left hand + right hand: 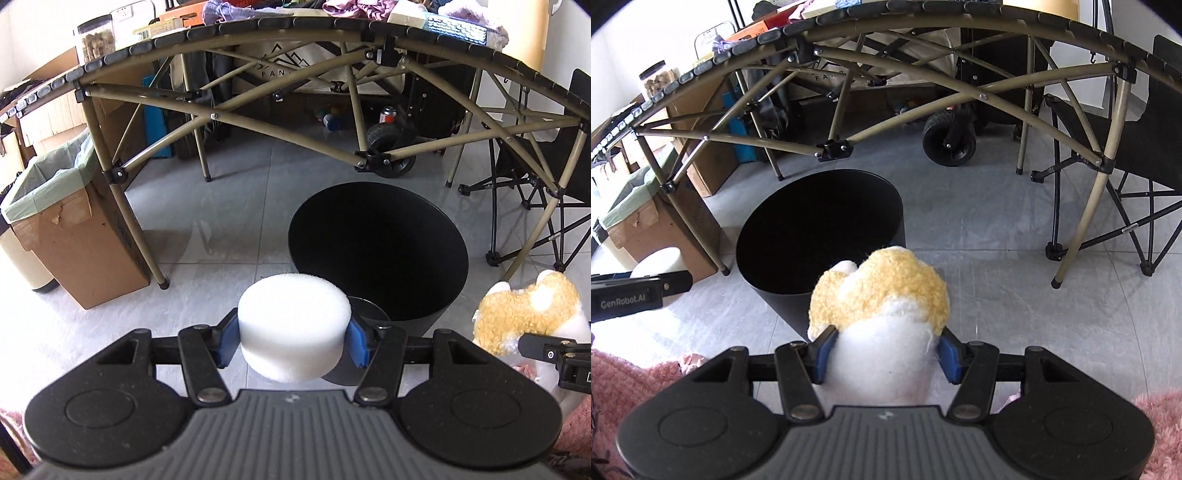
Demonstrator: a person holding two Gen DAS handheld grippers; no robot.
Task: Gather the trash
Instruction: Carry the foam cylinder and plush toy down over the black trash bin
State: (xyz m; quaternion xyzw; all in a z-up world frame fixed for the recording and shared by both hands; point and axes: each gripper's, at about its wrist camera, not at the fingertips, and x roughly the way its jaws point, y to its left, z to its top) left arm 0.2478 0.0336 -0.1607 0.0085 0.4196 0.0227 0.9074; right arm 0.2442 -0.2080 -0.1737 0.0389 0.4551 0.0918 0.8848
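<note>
Two grippers are in view, each carrying one thing. The left gripper (293, 341) has its two blue fingers (227, 341) pressed against the sides of one white foam puck (293, 326), a short round block held level between them, so the gripper is about half closed around it. The right gripper (884, 354) clamps one plush toy (882, 314), white below and fuzzy yellow on top, with a blue finger on each side of its white part. The left wrist view catches the same toy (528, 314) at its right edge, and the right wrist view catches the foam puck (657, 262) at its left edge, so the two hands are side by side.

One black round bin (376, 254) stands on the grey tiled floor (229, 206), open at the top and dark inside; I cannot tell whether anything lies in it. The puck is held above the floor just before the bin's near rim, and the toy likewise sits above the near rim in the right wrist view (820, 229).

Behind the bin stands one folding counter (258, 40) with tan crossed legs, loaded with clutter that includes one clear jar (96, 38). To the left is one cardboard box (77, 236) lined with a pale green bag. One folding chair (1137, 147) stands at the right. Pink fuzzy fabric (624, 391) shows in the lower corners.
</note>
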